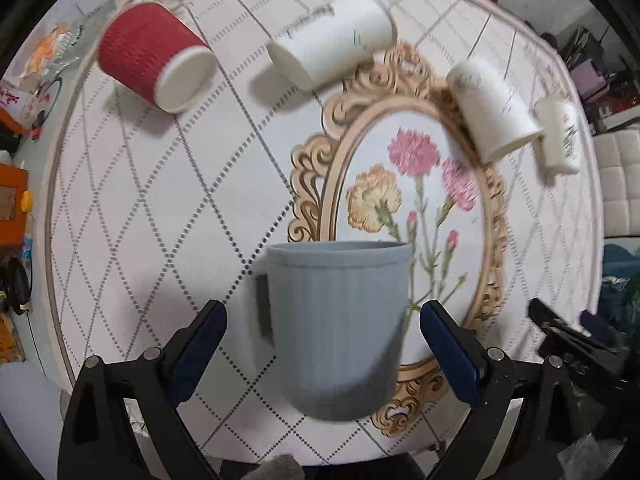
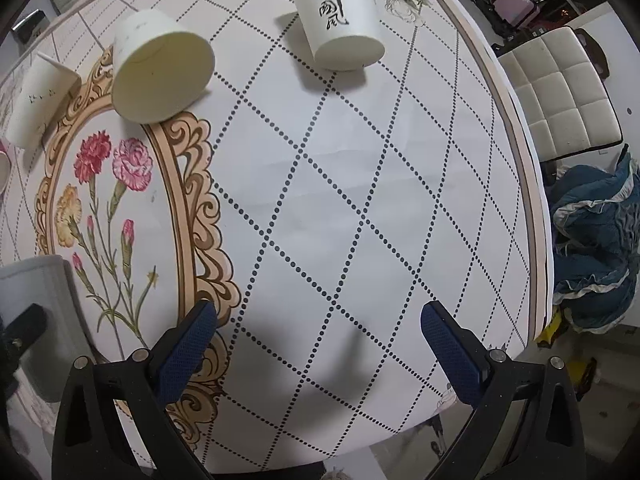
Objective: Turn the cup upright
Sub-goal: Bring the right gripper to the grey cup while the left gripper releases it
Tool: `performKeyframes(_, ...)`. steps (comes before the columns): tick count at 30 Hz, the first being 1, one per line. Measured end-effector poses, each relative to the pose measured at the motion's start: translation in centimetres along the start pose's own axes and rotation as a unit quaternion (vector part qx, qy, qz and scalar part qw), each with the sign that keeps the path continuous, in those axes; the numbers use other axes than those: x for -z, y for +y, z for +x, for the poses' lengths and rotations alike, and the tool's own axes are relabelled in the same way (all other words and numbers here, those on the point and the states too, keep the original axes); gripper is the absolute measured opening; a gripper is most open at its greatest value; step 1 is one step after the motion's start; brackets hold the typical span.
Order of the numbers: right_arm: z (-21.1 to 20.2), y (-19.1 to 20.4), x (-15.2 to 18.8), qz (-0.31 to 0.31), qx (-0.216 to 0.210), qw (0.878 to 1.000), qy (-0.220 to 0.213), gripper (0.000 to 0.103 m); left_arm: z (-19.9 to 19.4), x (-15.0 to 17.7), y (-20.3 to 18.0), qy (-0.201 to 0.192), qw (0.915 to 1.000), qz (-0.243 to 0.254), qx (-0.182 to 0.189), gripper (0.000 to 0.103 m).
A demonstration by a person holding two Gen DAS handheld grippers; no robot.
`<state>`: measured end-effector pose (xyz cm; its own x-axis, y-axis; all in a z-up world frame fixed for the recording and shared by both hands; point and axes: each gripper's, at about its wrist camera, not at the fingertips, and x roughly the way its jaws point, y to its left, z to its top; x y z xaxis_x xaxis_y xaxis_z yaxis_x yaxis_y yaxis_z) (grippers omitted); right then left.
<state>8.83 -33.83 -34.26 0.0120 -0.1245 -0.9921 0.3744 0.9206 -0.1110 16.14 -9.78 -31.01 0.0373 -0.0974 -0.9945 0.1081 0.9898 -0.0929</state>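
A grey-blue ribbed plastic cup stands upright on the table, its handle on the left, between the fingers of my left gripper. The jaws are open with gaps on both sides of the cup. The same cup shows at the left edge of the right wrist view. My right gripper is open and empty above bare tablecloth.
A red cup and three white paper cups lie on their sides at the back of the round table. White cups also show in the right view. A chair stands beyond the edge.
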Motion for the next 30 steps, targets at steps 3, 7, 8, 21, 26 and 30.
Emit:
performKeyframes(3,-0.9,0.4,0.1,0.001,-0.004,1.000,-0.006,0.103,-3.1,0.1,1.1,-0.028,0.9995,0.003,-0.012,0.099)
performKeyframes(7,-2.5,1.5,0.0,-0.004,-0.013,1.000,-0.015,0.103,-6.1,1.2,3.3,-0.073,0.9950,0.001,-0.068,0.099)
performKeyframes(8,-2.8,1.8,0.2,-0.007,-0.017,1.000,-0.017,0.103,-6.4,1.5,4.1,-0.080,0.9933,-0.002,-0.084,0.099)
performKeyframes(21,-8.5,11.5,2.4,-0.091,-0.085,0.992,-0.036,0.103,-2.6,5.1,11.5,-0.053,0.9857,-0.054,-0.151,0.099)
performKeyframes(26,-7.8,15.6,2.8,-0.113,-0.103,0.988,-0.012,0.099,-1.2,5.7,13.0,-0.043,0.9857,-0.041,-0.158,0.099)
performKeyframes(30,-6.2,18.3,2.1,-0.120,-0.103,0.987,0.013,0.092,-0.7,5.8,14.0,-0.036,0.9869,-0.038,-0.153,0.099)
